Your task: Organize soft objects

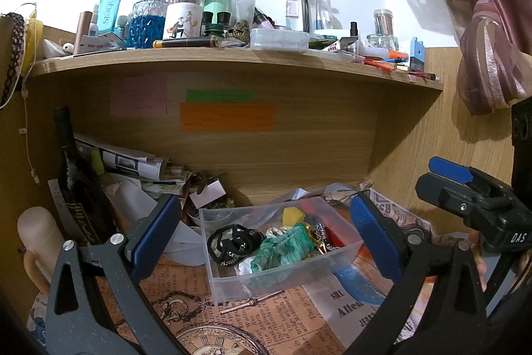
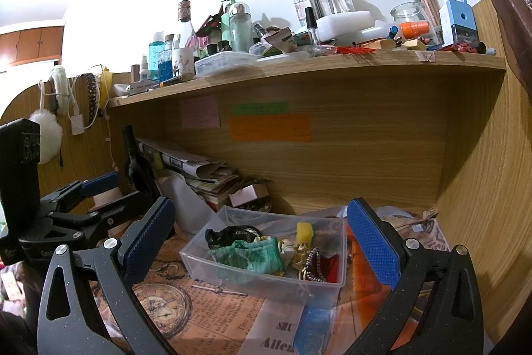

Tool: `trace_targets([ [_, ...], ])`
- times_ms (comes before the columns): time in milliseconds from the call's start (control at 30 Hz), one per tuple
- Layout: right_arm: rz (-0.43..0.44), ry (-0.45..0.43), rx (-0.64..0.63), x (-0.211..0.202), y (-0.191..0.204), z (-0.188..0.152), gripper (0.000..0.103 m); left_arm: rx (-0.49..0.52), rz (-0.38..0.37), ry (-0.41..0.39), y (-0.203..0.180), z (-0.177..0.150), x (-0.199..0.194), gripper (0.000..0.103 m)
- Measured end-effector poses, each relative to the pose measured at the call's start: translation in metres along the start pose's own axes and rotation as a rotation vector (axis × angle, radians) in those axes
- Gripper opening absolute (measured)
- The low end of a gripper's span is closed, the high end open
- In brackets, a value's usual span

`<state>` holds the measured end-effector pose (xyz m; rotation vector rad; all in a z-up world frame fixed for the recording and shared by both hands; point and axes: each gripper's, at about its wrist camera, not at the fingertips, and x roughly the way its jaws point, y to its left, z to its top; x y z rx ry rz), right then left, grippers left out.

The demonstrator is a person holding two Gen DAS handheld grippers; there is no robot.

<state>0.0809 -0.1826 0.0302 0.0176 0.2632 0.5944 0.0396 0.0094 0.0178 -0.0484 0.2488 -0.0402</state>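
Note:
A clear plastic box [image 1: 229,283] sits on the desk under the shelf; it also shows in the right wrist view [image 2: 199,265]. In it lie a green scrunchie [image 1: 286,247] [image 2: 252,255], black hair ties [image 1: 231,243] [image 2: 229,235], a yellow sponge [image 1: 292,216] [image 2: 305,232] and other small soft items. My left gripper [image 1: 262,242] is open and empty, its fingers either side of the box, short of it. My right gripper [image 2: 262,248] is open and empty, also framing the box. Each gripper shows at the side of the other's view.
A wooden shelf [image 1: 199,62] crowded with bottles and jars hangs above. Papers and a dark bottle [image 1: 71,175] pile at the back left. A wooden side panel [image 2: 492,188] closes the right. Vintage newspaper-print paper [image 1: 199,305] covers the desk. A curtain [image 1: 482,22] hangs at right.

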Motion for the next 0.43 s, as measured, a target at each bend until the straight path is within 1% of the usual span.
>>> trace_targets([
  [433, -0.002, 0.017, 0.008, 0.0049, 0.0008, -0.0014, 0.103, 0.002, -0.013, 0.010, -0.0005, -0.0005, 0.0021, 0.103],
])
